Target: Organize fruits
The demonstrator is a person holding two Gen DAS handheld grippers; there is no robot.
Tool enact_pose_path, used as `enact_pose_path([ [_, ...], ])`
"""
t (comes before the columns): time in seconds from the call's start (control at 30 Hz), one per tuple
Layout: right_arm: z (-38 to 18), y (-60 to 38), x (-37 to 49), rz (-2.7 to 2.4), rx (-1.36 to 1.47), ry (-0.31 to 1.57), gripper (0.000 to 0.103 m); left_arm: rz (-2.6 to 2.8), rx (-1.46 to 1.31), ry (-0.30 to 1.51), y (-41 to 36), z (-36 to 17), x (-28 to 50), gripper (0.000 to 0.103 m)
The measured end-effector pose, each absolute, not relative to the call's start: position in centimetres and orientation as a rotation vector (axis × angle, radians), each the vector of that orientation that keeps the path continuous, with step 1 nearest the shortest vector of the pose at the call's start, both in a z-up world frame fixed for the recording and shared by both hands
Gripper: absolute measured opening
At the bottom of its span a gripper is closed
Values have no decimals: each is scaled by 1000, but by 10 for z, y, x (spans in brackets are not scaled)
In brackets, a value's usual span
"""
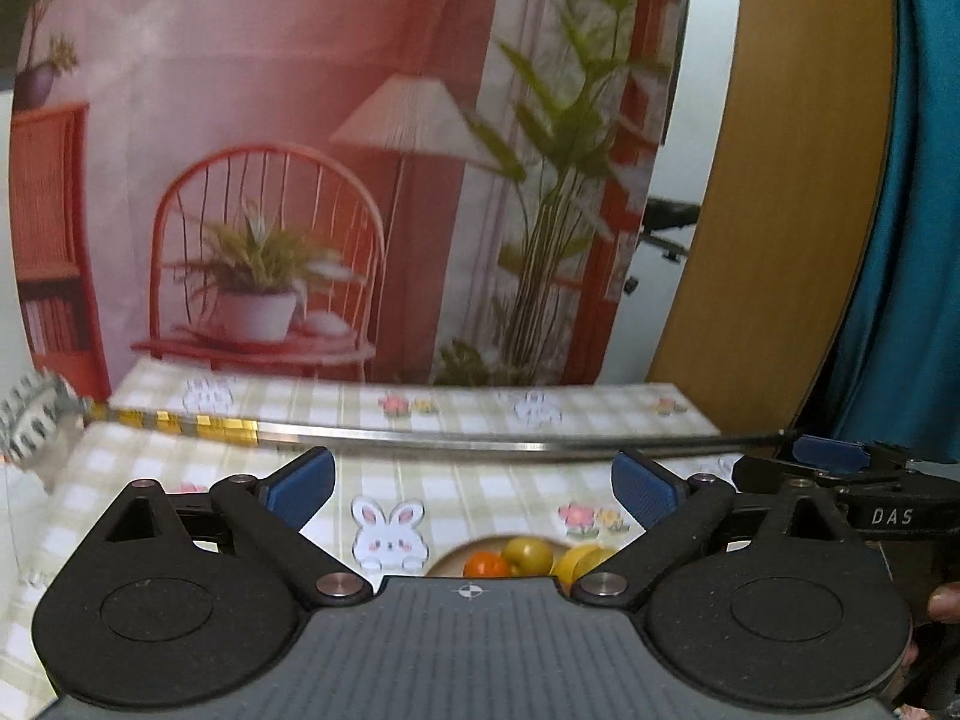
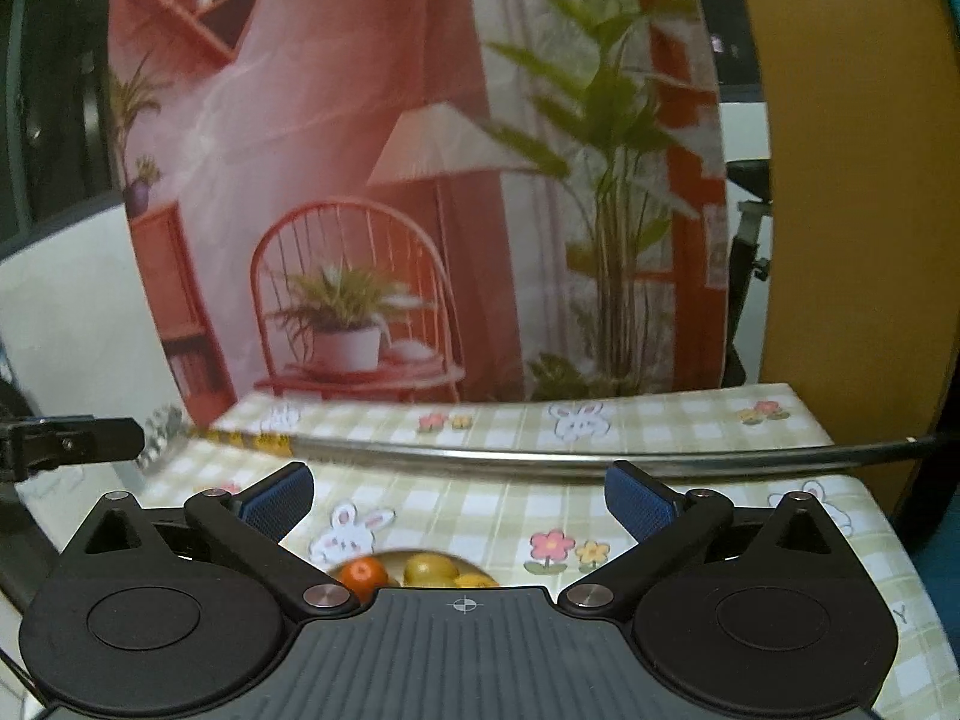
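Checked cloth: a table is covered, printed with rabbits and flowers.
Fruits: an orange, a green fruit and a yellow fruit are held in a wooden bowl by the table's near edge.
Left gripper: jaws spread wide, nothing gripped.
Right gripper: jaws spread wide, nothing gripped.
Metal rod: stretched across above the table.

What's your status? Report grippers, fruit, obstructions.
Left gripper open, empty. Right gripper open, empty. Fruit in bowl below. Metal rod crosses ahead.
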State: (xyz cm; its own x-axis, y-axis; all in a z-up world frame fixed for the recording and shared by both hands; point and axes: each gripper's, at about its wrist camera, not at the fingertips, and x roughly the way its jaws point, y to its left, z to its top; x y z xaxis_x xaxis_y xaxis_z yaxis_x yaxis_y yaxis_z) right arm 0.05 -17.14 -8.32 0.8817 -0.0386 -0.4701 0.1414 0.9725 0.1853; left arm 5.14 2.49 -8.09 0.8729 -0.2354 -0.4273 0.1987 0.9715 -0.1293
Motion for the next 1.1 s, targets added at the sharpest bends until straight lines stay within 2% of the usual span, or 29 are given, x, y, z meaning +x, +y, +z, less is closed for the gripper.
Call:
enact_pose_path([
  [0.4, -25, -170, -28, -120, 196, 372, 103, -209, -50, 315, 12, -27, 18, 103],
  [1.1, -17, -170, -35, -165, 180, 352, 103, -185, 15, 275, 2, -18, 1, 103],
])
